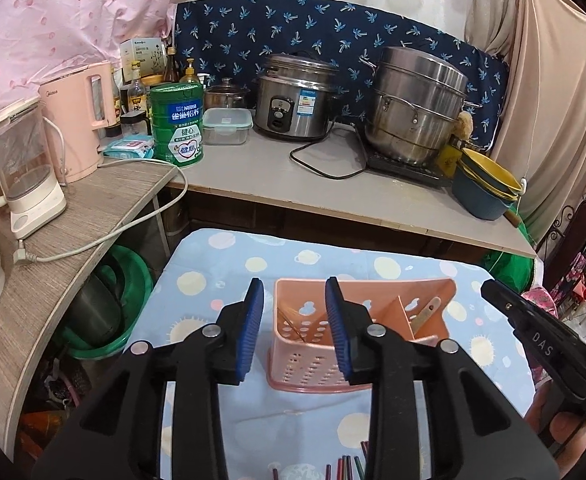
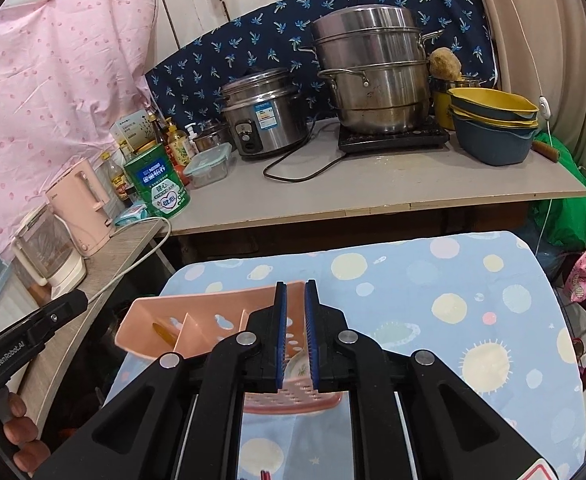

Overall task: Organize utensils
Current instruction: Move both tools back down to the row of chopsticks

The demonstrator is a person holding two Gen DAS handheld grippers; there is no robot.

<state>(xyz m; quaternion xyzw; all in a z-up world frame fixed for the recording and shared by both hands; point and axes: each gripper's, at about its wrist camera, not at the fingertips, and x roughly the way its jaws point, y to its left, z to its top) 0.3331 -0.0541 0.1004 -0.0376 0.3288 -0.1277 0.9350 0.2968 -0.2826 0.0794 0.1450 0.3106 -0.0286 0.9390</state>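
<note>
A pink perforated utensil holder (image 1: 333, 344) stands on the blue dotted tablecloth (image 1: 221, 264). It has divided compartments, with a wooden-handled utensil (image 1: 427, 312) in the right one. My left gripper (image 1: 295, 328) is open and empty just in front of the holder's left part. Several coloured chopsticks (image 1: 347, 466) lie on the cloth under it. In the right wrist view the holder (image 2: 197, 324) sits left of centre. My right gripper (image 2: 295, 332) is nearly shut, a narrow gap between the pads, over the holder's right compartment, where a white patterned spoon (image 2: 298, 364) shows. Whether it grips anything is unclear.
Behind the table a counter (image 1: 373, 196) holds a rice cooker (image 1: 293, 96), a steel steamer pot (image 1: 413, 108), stacked bowls (image 1: 487, 188), a green tin (image 1: 177, 124) and a lidded box (image 1: 227, 126). A side shelf (image 1: 65, 232) at left holds two kettles and a loose cord.
</note>
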